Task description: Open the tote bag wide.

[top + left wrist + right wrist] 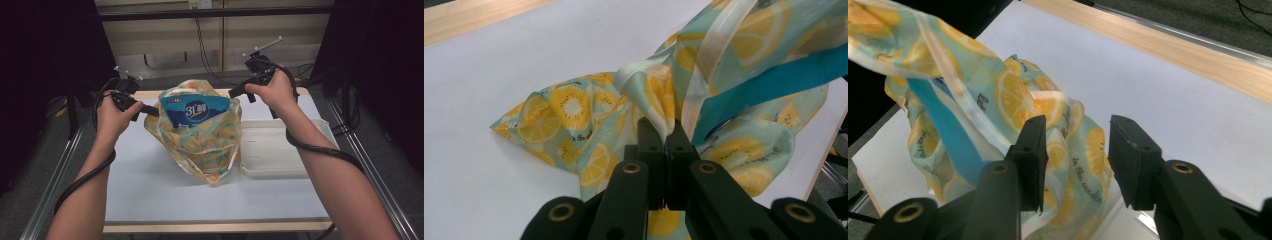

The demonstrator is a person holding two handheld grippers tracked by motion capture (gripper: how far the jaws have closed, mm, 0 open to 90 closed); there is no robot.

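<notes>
Lemon-print fabric is the story: the bag (200,135) sits mid-table, toward the far edge, its mouth up and a blue packet (195,111) standing inside it. Left gripper (667,137) has its jaws pressed together on the bag's rim, fabric bunched right between them. Right gripper (1075,150) is spread wide, jaws apart with nothing between them, hovering just beside the bag's other side. Over in the high view, a white tray (280,150) lies by the table's right edge, touching the bag. Both hands are up near the far edge, cables trailing down the forearms.
</notes>
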